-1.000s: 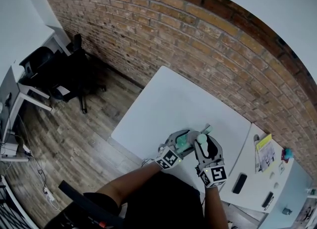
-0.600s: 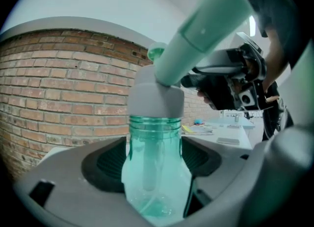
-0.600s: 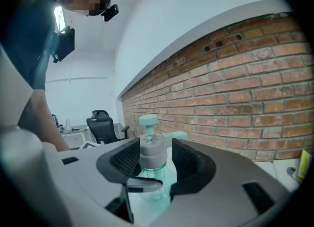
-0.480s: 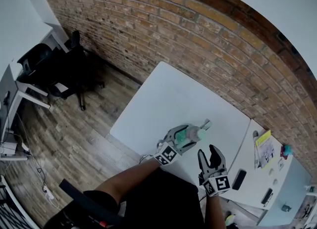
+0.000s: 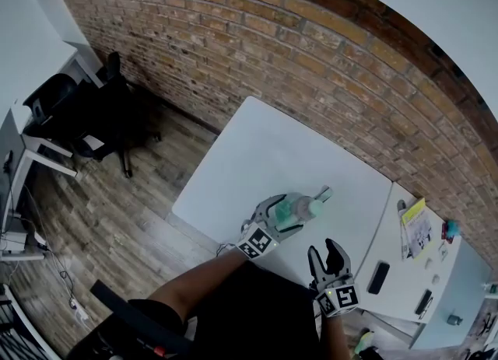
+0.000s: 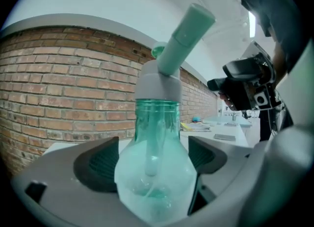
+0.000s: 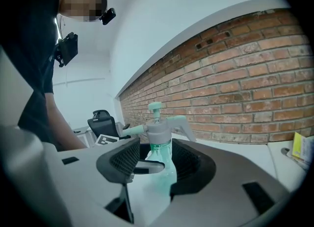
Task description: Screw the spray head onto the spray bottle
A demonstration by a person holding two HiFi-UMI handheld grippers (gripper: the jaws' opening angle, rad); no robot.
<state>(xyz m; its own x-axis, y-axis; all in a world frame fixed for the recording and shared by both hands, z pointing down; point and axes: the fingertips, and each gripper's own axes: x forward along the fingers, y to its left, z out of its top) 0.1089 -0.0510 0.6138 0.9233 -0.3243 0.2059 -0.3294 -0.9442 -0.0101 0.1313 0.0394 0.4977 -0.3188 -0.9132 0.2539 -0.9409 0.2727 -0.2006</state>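
A clear green spray bottle (image 5: 289,211) stands near the front edge of the white table (image 5: 272,148), with its grey and green spray head (image 5: 314,206) on its neck. My left gripper (image 5: 292,213) is around the bottle body (image 6: 157,167). Its jaws are opening, and narrow gaps show between the pads (image 6: 100,164) and the bottle. The spray head (image 6: 159,86) rises above them. My right gripper (image 5: 327,254) hangs open and empty, drawn back toward the person, off the table's front edge. It faces the bottle (image 7: 161,160) and head (image 7: 158,128) from a distance.
A second table at the right carries a dark phone (image 5: 380,277) and a yellow booklet (image 5: 416,230). A brick wall (image 5: 311,63) runs behind the table. A black office chair (image 5: 101,117) stands on the wooden floor at the left.
My right gripper has left the spray head and drawn back toward the person. The left gripper stays around the bottle, with its jaws spread wider.
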